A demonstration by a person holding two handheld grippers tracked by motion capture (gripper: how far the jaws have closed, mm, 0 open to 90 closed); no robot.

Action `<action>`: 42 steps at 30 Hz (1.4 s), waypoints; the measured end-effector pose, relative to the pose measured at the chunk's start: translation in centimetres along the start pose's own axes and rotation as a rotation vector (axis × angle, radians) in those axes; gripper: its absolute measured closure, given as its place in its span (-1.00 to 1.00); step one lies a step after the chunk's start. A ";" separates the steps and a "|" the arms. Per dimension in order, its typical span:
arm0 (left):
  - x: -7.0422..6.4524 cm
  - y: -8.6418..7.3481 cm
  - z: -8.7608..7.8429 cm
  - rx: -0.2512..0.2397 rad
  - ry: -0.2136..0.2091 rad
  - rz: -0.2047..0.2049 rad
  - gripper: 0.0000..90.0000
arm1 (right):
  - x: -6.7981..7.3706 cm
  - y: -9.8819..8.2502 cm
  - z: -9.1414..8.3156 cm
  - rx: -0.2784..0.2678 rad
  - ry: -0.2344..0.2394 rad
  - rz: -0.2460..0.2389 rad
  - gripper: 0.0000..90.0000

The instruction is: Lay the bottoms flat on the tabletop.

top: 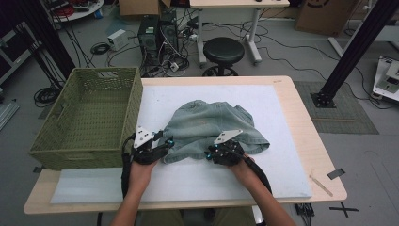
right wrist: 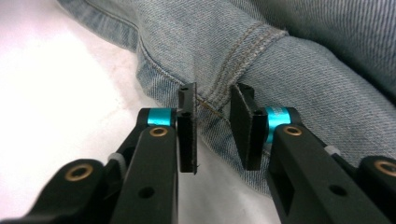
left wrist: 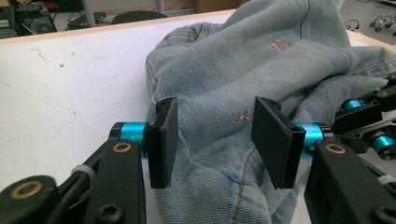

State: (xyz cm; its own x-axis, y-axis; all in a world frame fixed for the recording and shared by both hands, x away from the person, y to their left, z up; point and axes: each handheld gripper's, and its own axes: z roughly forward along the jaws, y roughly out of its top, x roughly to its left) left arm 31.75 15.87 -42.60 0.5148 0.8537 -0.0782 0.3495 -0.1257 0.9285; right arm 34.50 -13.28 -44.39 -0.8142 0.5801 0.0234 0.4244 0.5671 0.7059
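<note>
Nearest the person, two hands bring two grippers to the near edge of a single pale-blue denim garment, which lies crumpled on the white mat near the middle of the table.

The left gripper stands with its jaws about half open, astride a raised fold of the cloth at the garment's near left corner; the pads do not press on it. The right gripper holds its jaws at a narrow gap over a stitched seam at the near hem (a loose thread crosses the gap), and no cloth is pinched there.

The denim is judged soft and limp yet fairly thick, light enough for two jaws and not fragile. It will sag and unfold when lifted, so a hold on a doubled hem or seam, one gripper toward each side, is likely to slip least.

Farther left, one green woven basket sits on the table's left end, just beside the mat. Beyond the table stand one round black stool and one computer tower amid cables.
</note>
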 end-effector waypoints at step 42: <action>0.2 -1.7 -2.2 0.142 -0.059 -0.001 -0.13 | -5.3 -8.2 -8.7 0.073 -0.397 0.166 0.37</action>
State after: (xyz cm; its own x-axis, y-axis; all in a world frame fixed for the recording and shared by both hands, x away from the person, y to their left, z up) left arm 29.48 17.38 -43.42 0.5581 0.8232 -0.1039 0.4551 -0.1990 0.8679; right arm 31.88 -26.02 -44.14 -0.5231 0.8388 -0.1510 0.5753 0.4782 0.6635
